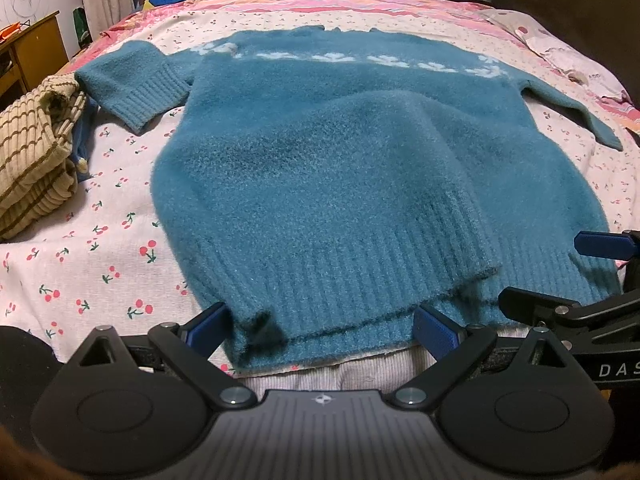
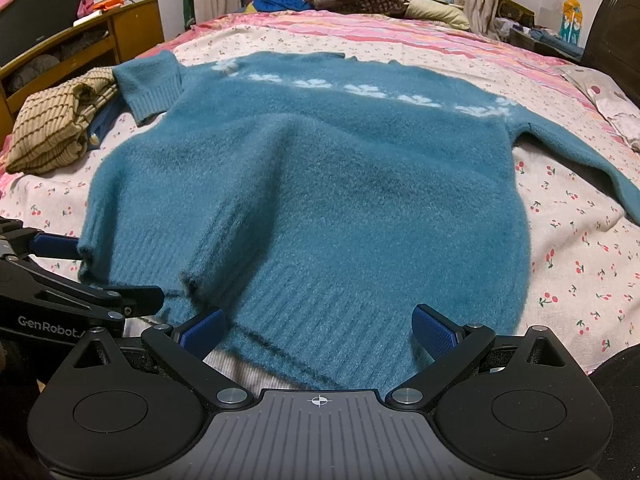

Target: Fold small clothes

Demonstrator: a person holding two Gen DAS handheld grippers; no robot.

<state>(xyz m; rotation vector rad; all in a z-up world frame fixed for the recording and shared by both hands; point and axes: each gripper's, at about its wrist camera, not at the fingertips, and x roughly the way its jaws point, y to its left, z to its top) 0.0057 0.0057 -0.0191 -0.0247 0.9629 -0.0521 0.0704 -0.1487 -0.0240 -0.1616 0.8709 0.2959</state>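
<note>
Left wrist view: teal sweater (image 1: 320,184) laid flat on cherry-print bedsheet (image 1: 100,248), unfolded; left gripper (image 1: 320,326) and right gripper (image 2: 318,326) spread wide at the hem, nothing gripped; all folds judged outstanding.

"GenRobot." printed white on left gripper (image 2: 56,246) body, right wrist view; "DAS", cut off at frame edge, on right gripper (image 1: 600,246) body, left wrist view.

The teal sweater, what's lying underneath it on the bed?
Under the teal sweater lies the cherry-print bedsheet, visible all round it. At the near hem a pale ribbed cloth peeks out. Whatever else lies beneath the sweater's body is covered.
</note>
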